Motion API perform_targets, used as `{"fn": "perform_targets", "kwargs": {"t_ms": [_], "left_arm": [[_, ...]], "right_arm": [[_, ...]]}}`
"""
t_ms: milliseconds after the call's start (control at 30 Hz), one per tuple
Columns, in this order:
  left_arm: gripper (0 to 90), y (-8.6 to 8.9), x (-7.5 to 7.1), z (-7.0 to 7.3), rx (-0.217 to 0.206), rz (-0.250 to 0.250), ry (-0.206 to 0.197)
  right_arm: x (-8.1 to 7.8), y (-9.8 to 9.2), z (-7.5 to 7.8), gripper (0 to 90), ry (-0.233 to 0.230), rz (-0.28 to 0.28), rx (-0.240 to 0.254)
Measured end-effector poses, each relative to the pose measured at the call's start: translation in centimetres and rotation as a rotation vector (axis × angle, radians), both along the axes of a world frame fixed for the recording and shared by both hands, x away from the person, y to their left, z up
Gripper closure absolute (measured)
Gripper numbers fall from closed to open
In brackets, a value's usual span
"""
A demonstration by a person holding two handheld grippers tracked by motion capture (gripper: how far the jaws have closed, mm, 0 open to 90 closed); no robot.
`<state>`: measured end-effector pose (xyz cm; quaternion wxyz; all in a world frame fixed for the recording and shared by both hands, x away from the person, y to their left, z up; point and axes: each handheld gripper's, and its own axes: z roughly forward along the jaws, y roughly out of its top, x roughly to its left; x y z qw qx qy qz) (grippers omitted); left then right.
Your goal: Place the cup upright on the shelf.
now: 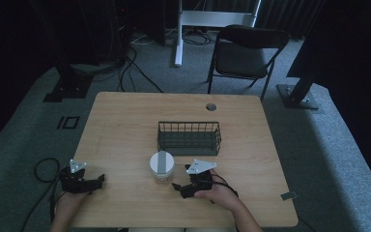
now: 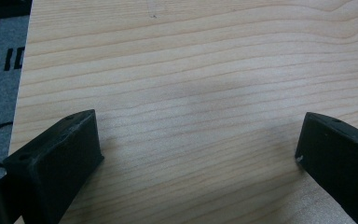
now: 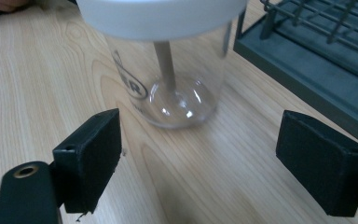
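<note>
Lab-like recording room: grey carpet [image 1: 24, 130], floor cables [image 1: 130, 67], black stand bases [image 1: 299, 96], folding chair [image 1: 246, 50].

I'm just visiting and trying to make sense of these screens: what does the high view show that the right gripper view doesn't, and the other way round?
The high view alone takes in the folding chair, the carpeted floor, the whole table and the left gripper. The right gripper view alone reveals the jar's clear wall with printed lettering, seen up close. Both share the white-lidded jar, the wire basket and the right gripper, jaws apart.
</note>
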<state>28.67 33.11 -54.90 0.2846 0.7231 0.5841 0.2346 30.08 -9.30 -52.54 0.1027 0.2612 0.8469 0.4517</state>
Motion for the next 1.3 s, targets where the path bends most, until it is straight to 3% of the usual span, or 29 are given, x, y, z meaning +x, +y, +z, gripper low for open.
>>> {"fn": "perform_targets", "kwargs": {"t_ms": [300,867,1300], "left_arm": [[0.1,0.0,0.0,0.0,0.000,0.000,0.000],[0.1,0.0,0.0,0.0,0.000,0.000,0.000],[0.2,0.1,0.0,0.0,0.000,-0.006,-0.001]], "right_arm": [[0.2,1.5,0.1,12.6,-0.003,0.027,0.027],[1.1,4.0,-0.1,11.7,-0.025,0.024,0.065],[1.5,5.3,-0.6,12.0,-0.025,-0.009,0.098]]}}
